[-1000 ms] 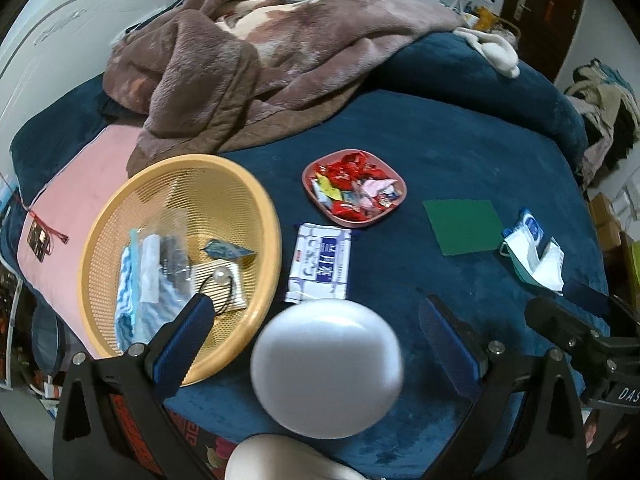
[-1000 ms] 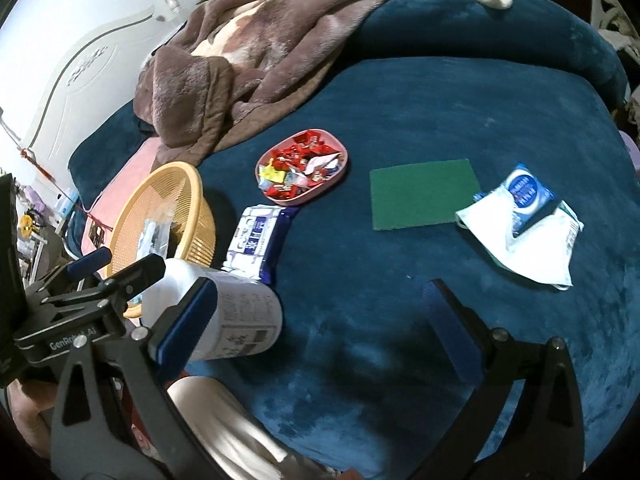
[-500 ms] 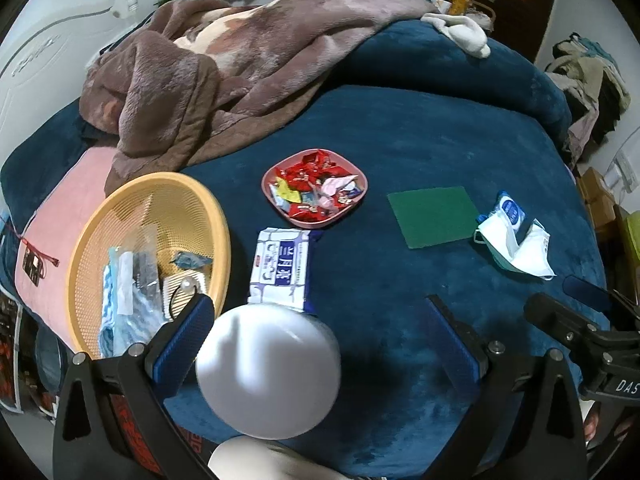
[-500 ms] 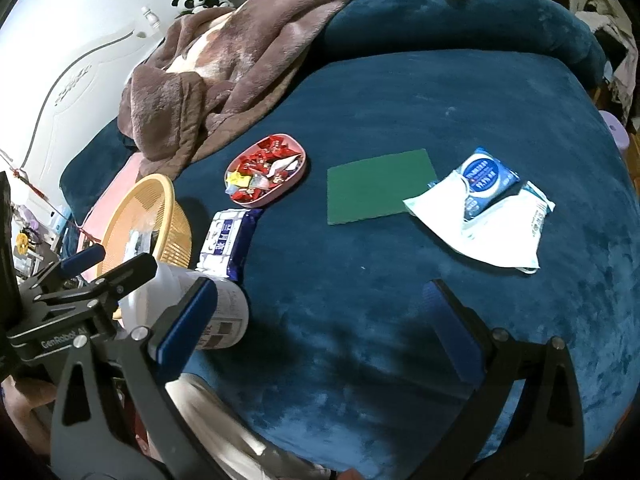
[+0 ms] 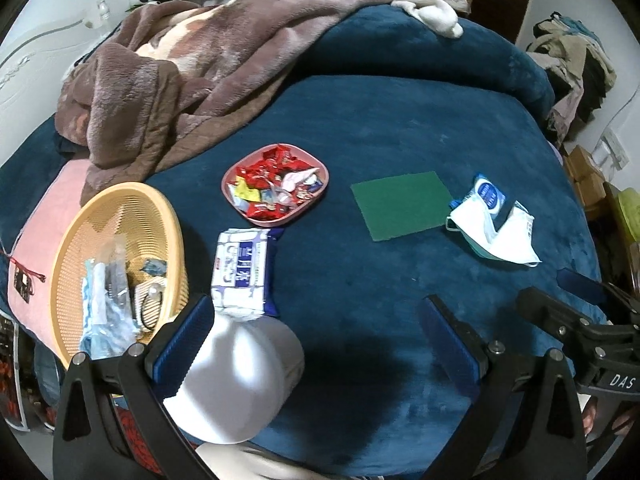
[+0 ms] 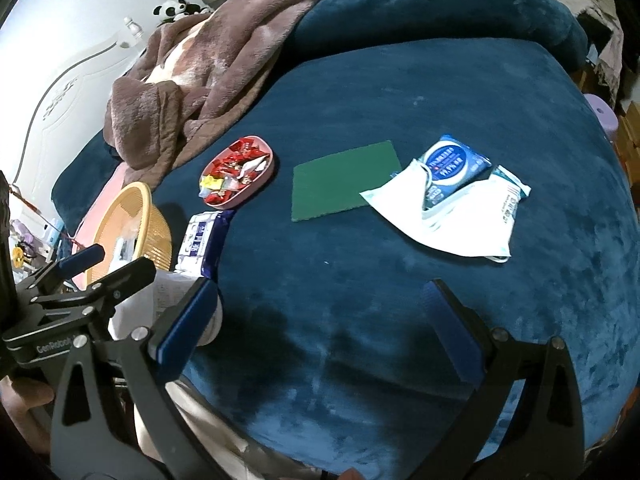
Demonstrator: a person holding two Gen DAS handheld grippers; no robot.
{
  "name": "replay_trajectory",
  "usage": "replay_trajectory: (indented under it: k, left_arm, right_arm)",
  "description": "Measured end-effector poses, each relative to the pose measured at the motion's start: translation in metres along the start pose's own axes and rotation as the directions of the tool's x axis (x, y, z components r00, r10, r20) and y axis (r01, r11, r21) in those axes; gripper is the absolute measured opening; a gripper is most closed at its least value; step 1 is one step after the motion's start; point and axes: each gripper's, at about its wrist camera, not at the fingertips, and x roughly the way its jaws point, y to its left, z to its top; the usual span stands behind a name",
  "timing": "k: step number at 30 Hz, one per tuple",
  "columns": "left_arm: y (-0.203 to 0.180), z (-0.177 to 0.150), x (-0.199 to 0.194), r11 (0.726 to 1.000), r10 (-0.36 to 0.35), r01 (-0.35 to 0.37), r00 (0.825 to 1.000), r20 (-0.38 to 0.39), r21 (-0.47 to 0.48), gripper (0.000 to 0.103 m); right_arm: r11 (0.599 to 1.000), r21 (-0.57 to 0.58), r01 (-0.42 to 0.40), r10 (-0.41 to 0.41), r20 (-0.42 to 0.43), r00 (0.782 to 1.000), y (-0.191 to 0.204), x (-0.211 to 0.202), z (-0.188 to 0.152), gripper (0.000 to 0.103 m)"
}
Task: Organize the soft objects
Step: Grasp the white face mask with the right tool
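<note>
Blue bed cover [image 5: 400, 120], brown blanket [image 5: 192, 76] heaped, basket [image 5: 80, 240] near edge

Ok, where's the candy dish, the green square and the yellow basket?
candy dish [image 5: 275, 184], left wrist view, on the red sweets in its middle.
green square [image 6: 345, 179], right wrist view, on its flat middle.
yellow basket [image 5: 116, 216], left wrist view, on its bare inner wall.

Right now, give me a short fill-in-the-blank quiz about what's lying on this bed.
1. The flat square pad is ____ in colour.
2. The candies sit in a ____ dish.
3. The white face mask lies partly over a ____ packet.

Missing words: green; pink; blue
</note>
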Motion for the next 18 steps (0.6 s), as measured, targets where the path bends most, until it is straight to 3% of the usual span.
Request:
replay_trajectory:
  k: [18]
  left_arm:
    - [-0.039, 0.014, 0.026, 0.994, -0.106, 0.107, 0.992, -0.064, 0.02, 0.103]
  right_arm:
    - [0.991, 0.123, 0.053, -0.052, -0.008, 0.999, -0.072, -0.006, 0.003, 0.103]
